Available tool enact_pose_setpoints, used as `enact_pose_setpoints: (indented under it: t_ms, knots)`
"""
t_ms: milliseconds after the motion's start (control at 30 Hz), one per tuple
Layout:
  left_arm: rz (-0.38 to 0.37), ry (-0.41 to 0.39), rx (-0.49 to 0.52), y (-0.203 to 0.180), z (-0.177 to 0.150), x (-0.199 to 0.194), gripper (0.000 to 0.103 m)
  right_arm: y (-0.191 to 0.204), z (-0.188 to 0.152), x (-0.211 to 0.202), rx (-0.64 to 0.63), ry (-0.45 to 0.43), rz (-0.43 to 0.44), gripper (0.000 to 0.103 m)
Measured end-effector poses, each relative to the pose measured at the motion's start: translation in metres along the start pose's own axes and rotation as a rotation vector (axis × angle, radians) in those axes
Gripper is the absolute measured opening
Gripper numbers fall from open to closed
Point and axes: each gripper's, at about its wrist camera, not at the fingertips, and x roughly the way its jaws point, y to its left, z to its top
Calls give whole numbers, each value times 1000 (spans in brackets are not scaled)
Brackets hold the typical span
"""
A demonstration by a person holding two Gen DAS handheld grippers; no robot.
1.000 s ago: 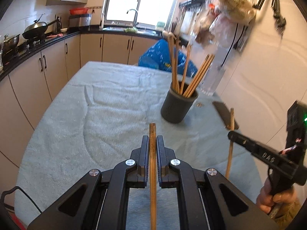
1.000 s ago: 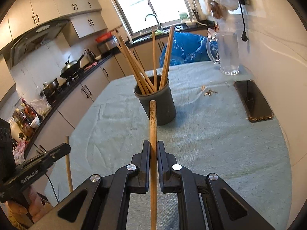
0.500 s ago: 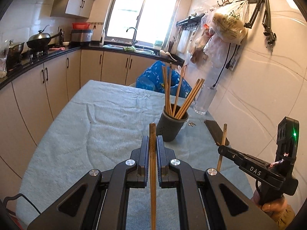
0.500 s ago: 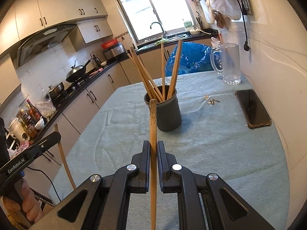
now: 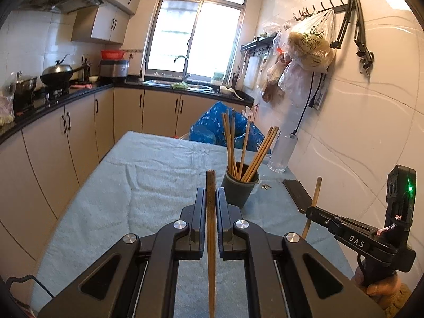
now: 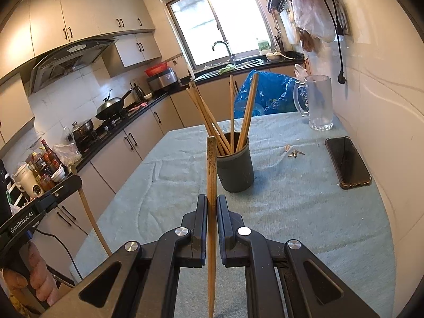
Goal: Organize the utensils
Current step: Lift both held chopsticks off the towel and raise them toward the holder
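Nearest the left wrist camera, the left tongs were pinching a wooden chopstick that ran straight out between the two black fingers, its blunt end poking a little past their tips. The right tongs gripped a second chopstick in the same way, with more of its length showing beyond the fingertips. Each view caught the other tool at its edge: in the left view the right tool sat low on the right with its chopstick slanting upward, and a hand held its grip; in the right view the left tool stood low on the left, held by a hand.

Both pairs of tongs were above a surface covered with a pale blue towel. Further along it stood a dark grey cup holding several chopsticks that leaned apart in a fan. Well to the cup's right a black phone lay flat near the wall, with a few small keys between the cup and the phone. Beyond them a clear glass mug stood at the far corner. A blue plastic bag rose behind the surface's far edge, and past that were the sink and window.
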Motion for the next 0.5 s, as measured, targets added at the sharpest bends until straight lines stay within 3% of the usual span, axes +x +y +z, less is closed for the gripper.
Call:
enact_pose_setpoints:
  t_ms: [500]
  knots:
    - [13, -25, 36, -8, 24, 7, 6, 1, 20, -17, -18, -78, -4, 8]
